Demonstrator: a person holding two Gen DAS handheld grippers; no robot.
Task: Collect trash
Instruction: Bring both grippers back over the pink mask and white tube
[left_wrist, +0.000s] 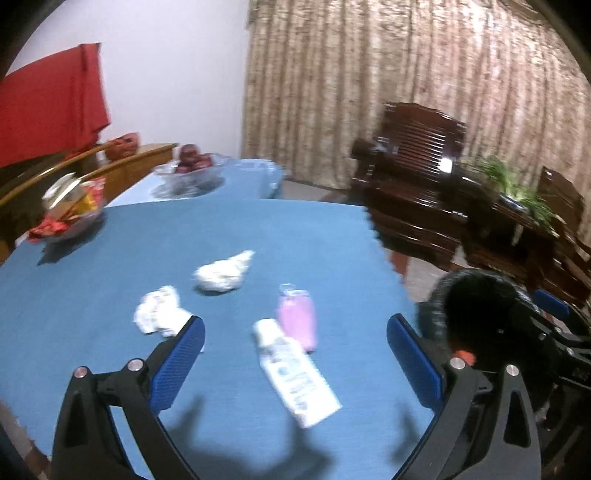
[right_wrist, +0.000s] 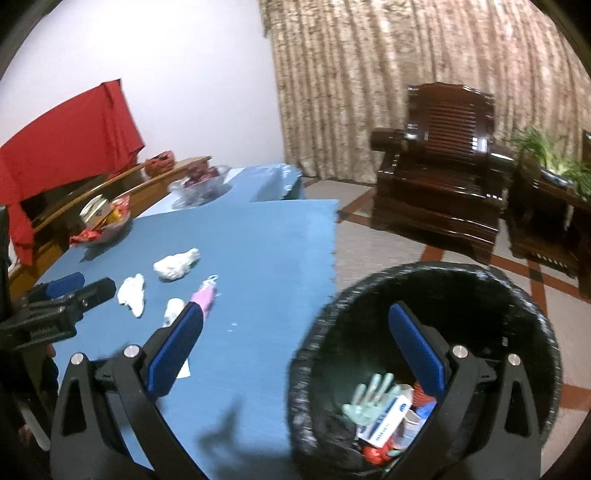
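Trash lies on the blue table (left_wrist: 92, 369): two crumpled white papers (left_wrist: 221, 275) (left_wrist: 159, 310), a pink bottle (left_wrist: 297, 317) lying down and a white tube (left_wrist: 295, 373) beside it. My left gripper (left_wrist: 295, 321) hovers open above the tube and bottle, holding nothing. My right gripper (right_wrist: 295, 314) is open and empty, one finger over the table and the other over the black-bagged trash bin (right_wrist: 480, 273). In the bin lie a pale green glove (right_wrist: 373, 398) and a white box (right_wrist: 384, 424). The right wrist view shows the left gripper (right_wrist: 85, 286) near the papers (right_wrist: 175, 264).
A bowl of snack packets (left_wrist: 70, 210) and a glass bowl of red fruit (left_wrist: 192, 170) stand at the table's far left. A dark wooden armchair (right_wrist: 436, 177) and a side table with a plant (right_wrist: 554, 158) stand on the tiled floor beyond the bin.
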